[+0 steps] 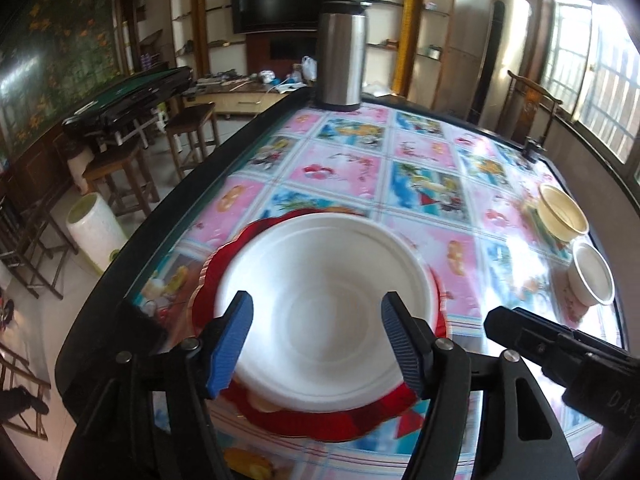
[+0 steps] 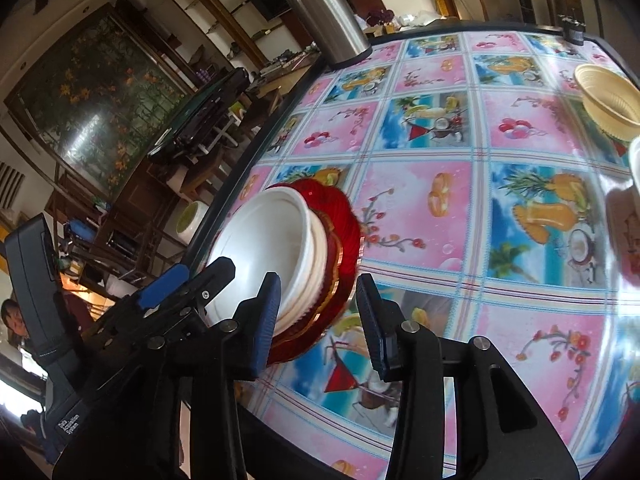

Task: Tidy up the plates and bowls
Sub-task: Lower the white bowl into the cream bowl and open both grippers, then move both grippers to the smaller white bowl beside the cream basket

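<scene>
The table, dark-rimmed and covered in a glossy cloth of pink and blue picture squares, carries a red scalloped plate near its front-left edge, with white dishes stacked on it. Far behind that plate, at the back edge, stands a steel thermos. Well to the plate's right lie a cream bowl and, just in front of it, a white bowl.

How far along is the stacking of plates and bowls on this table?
Done: the white foam bowl sits stacked on the red scalloped plate. In hand: nothing; the left gripper and right gripper are both open and empty. Left: the cream ribbed bowl and small white bowl stand apart at the table's right edge.
</scene>
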`<action>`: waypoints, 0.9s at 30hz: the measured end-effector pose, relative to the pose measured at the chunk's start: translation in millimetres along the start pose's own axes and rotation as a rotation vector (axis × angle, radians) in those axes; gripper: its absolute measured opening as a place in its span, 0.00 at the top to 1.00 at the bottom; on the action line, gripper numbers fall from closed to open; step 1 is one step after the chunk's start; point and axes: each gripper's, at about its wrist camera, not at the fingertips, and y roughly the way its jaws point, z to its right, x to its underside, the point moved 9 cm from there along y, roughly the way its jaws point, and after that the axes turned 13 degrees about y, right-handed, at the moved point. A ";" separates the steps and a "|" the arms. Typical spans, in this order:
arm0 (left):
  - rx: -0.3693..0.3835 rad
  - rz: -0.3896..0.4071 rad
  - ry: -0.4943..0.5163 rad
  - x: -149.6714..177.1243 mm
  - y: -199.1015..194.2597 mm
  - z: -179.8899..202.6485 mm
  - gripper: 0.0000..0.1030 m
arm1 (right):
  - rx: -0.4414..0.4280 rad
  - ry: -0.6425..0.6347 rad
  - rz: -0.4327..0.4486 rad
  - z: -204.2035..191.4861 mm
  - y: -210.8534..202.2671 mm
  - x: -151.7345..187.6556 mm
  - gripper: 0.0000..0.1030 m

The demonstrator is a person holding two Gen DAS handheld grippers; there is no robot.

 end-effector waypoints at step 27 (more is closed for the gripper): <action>0.148 0.027 0.174 -24.2 2.0 128.1 0.27 | 0.082 0.198 0.102 111.5 -62.7 -18.8 0.62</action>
